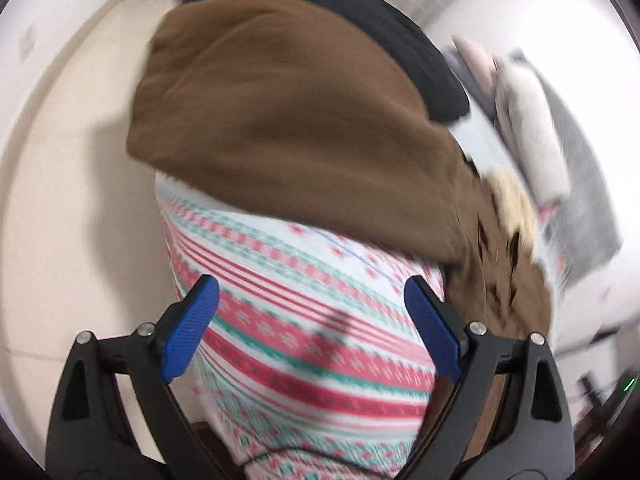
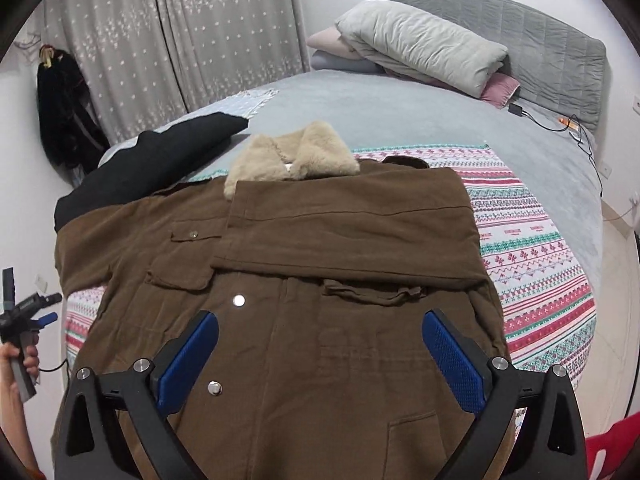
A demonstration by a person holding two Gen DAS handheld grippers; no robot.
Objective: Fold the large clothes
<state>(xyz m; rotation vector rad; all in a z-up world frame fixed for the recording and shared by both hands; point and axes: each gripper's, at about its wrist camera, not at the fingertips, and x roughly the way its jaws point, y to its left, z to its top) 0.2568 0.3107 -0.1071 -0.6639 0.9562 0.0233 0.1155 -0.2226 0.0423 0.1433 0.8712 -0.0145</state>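
Now hovered with both jaws wide and empty, right gripper (image 2: 320,360) directly over the brown coat (image 2: 304,280), left gripper (image 1: 312,332) beside its unfolded sleeve (image 1: 288,120).

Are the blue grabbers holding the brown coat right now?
No. The left gripper and the right gripper are both open above the brown coat, with nothing pinched between their blue pads.

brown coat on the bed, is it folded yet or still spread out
Partly folded. One sleeve side of the brown coat lies across its chest below the fur collar; the other side and the lower part lie spread flat.
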